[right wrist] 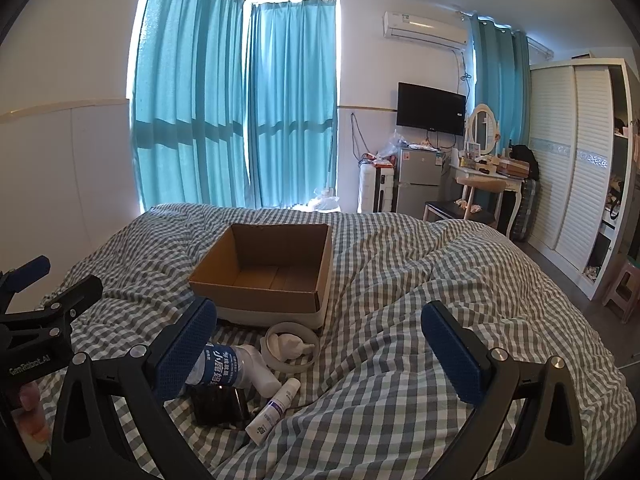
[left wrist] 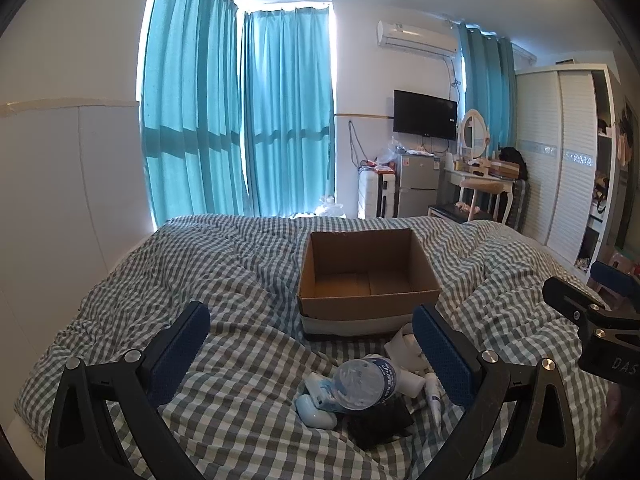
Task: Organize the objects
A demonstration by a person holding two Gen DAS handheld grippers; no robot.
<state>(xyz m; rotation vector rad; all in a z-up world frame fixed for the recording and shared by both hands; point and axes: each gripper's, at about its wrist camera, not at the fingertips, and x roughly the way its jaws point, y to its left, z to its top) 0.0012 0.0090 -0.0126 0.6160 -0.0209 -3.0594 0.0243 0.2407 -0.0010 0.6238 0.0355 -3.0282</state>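
Observation:
An open cardboard box (left wrist: 366, 280) (right wrist: 264, 276) with nothing inside sits on the checked bed cover. In front of it lies a small pile: a clear water bottle (left wrist: 366, 382) (right wrist: 218, 366) with a blue label, a pale blue case (left wrist: 314, 410), a black object (left wrist: 380, 420) (right wrist: 218, 404), a white tube (right wrist: 274, 410) (left wrist: 433, 396) and a white roll of tape (right wrist: 290, 346) with crumpled white stuff inside. My left gripper (left wrist: 312, 350) hovers open above the pile. My right gripper (right wrist: 320, 350) is open too, with the pile by its left finger.
The bed cover (left wrist: 224, 280) (right wrist: 420, 300) is rumpled, with raised folds to the right of the box. Beyond the bed stand teal curtains (left wrist: 240, 120), a small fridge (right wrist: 418, 184), a dressing table (right wrist: 488, 180) and a white wardrobe (right wrist: 572, 160). A thumb (right wrist: 30, 412) shows at the lower left.

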